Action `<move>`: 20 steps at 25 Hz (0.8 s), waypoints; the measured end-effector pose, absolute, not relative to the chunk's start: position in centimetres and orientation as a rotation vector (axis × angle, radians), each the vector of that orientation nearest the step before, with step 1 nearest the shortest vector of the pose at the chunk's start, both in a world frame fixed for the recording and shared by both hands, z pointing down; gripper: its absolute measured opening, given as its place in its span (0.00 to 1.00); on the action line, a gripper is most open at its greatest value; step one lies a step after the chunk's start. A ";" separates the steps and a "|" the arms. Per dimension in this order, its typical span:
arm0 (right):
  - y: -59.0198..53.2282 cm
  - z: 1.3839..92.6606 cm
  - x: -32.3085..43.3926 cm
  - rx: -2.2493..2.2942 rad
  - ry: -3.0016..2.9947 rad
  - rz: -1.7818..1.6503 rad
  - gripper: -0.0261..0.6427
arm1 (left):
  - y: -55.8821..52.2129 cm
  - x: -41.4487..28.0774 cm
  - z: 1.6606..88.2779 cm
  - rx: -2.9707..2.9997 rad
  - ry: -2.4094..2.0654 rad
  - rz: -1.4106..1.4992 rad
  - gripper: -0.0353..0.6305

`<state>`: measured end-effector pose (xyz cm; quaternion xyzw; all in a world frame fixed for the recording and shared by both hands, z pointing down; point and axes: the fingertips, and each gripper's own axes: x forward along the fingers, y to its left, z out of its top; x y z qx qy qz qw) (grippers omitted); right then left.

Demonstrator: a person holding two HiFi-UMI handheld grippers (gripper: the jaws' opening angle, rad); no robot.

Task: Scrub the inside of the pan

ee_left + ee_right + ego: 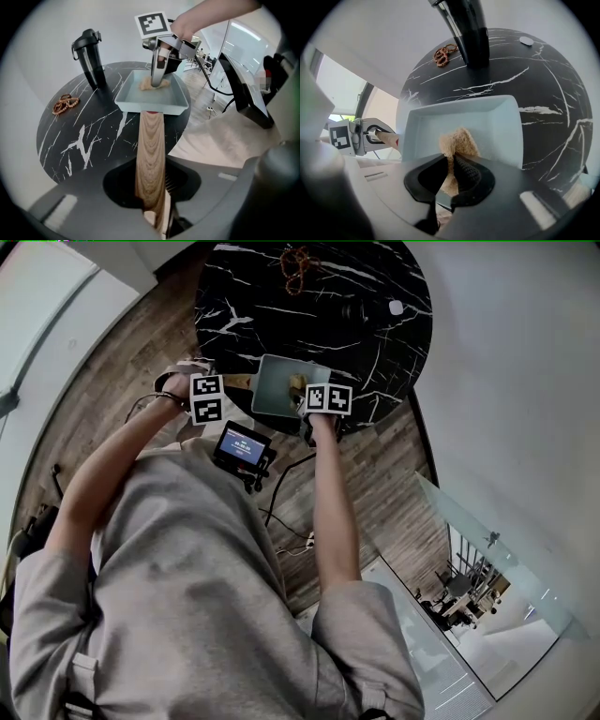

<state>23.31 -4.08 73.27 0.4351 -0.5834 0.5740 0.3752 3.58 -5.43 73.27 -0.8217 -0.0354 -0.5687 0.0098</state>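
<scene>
Where the head view looks down, the marker cubes [206, 397] cover most of the handle [151, 150] and the near wall of the pan [497, 126]. The bottle [91, 58] is cut off at the top in the right gripper view. A small white item [526, 41] at the far edge of the table [543, 79] is too small to identify. The lower part of the scrubber [459, 142] is hidden between the jaws of the right claw [451, 178].

The table is round, black with white veining. It stands on a wood-plank floor [112, 381] beside a glass partition [487, 549]. Brown beads [64, 103] lie near the bottle, well apart from the pan.

The pan sits mouth up at the table's near edge. Its long axis runs through the handle, which points off the table toward the person [206, 596]. The left claw [152, 208] is clamped on the handle's end. The right claw is clamped on the scrubber, which sits inside the pan at its bottom.
</scene>
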 end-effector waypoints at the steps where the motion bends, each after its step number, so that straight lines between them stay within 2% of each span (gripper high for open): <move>1: -4.1 73.3 23.0 1.112 -1.500 1.492 0.11 | -5.5 3.5 73.3 -2.561 -0.110 -1.777 0.18; 20: -4.7 73.0 15.3 1.041 -1.618 1.761 0.10 | -5.3 3.4 73.4 -2.542 -0.132 -1.795 0.16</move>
